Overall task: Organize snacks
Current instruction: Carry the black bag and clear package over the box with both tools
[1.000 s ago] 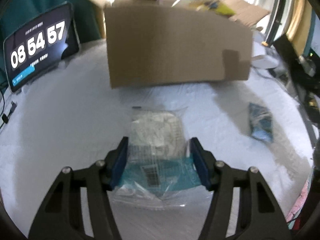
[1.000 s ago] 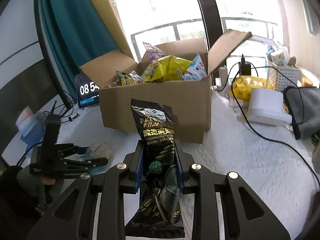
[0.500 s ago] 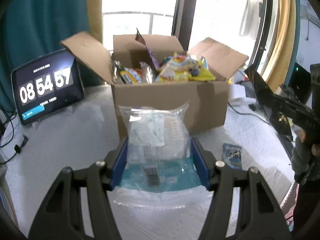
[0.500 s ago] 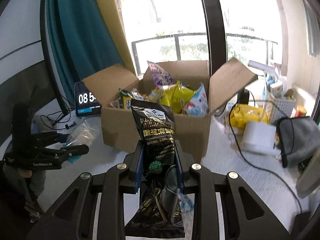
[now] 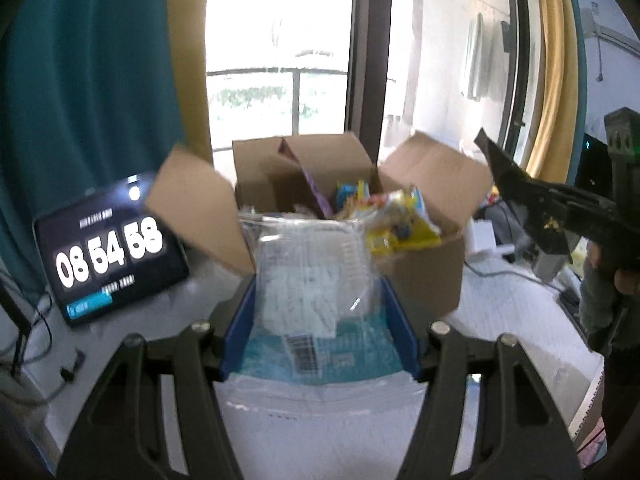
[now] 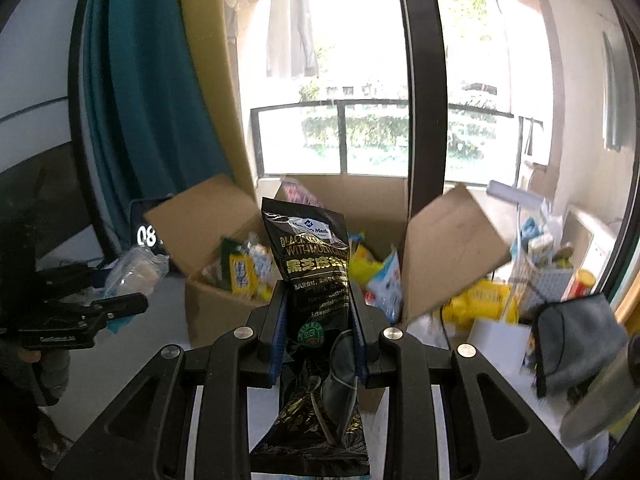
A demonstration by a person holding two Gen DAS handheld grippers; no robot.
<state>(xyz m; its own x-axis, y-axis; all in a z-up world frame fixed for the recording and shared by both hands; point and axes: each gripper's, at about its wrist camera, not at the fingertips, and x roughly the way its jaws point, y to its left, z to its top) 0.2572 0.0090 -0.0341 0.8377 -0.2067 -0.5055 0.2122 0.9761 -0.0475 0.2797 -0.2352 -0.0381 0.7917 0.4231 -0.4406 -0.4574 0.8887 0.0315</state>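
My left gripper (image 5: 318, 312) is shut on a clear plastic snack bag (image 5: 316, 280) with white pieces and a teal label, held up in front of an open cardboard box (image 5: 424, 276) full of colourful snack packets. My right gripper (image 6: 318, 320) is shut on a black sesame snack pouch (image 6: 316, 264), held upright in the air before the same box (image 6: 212, 312). In the left wrist view the right gripper and its black pouch (image 5: 520, 196) show at the right. In the right wrist view the left gripper (image 6: 80, 312) with its clear bag shows at the left.
A tablet clock (image 5: 108, 252) stands left of the box on the white table (image 5: 516, 320), with cables beside it. To the right are a white basket (image 6: 540, 280), a yellow packet (image 6: 484, 300), a white box (image 6: 500, 340) and a grey pouch (image 6: 580, 340). Window and curtains behind.
Both grippers have risen with their bags; the clear bag was lifted off the table. The box now sits lower in both views and its open top shows.
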